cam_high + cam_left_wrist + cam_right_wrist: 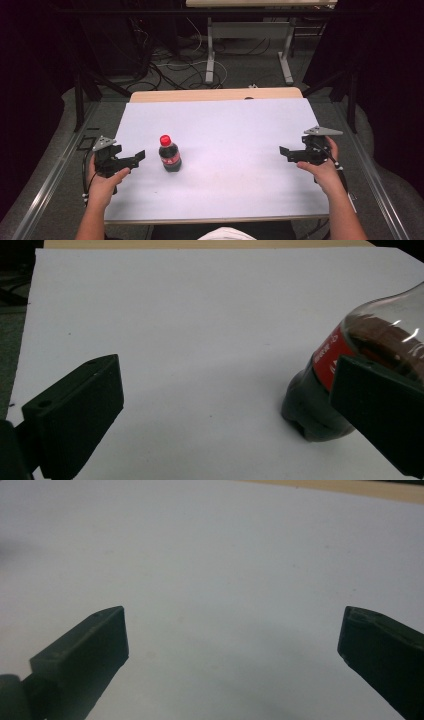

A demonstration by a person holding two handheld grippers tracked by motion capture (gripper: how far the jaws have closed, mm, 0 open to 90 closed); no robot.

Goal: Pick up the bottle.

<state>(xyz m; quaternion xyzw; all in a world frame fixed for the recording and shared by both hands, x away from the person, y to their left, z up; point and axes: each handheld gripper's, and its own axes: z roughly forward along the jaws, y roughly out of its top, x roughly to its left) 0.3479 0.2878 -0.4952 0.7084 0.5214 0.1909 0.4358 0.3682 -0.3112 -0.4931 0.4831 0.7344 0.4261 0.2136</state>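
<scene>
Black jaws gape on my left gripper point(136, 157) beside the cola bottle point(170, 153); right gripper point(286, 152), mid-right, gapes too.

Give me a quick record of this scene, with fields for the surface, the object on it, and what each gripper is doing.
surface: white sheet over a wooden table
object: cola bottle, red cap, upright, left of centre
left gripper: open, beside the bottle, not touching it
right gripper: open, over bare sheet at the right side
bottle in left gripper view: past the right-hand jaw, not between the jaws
</scene>
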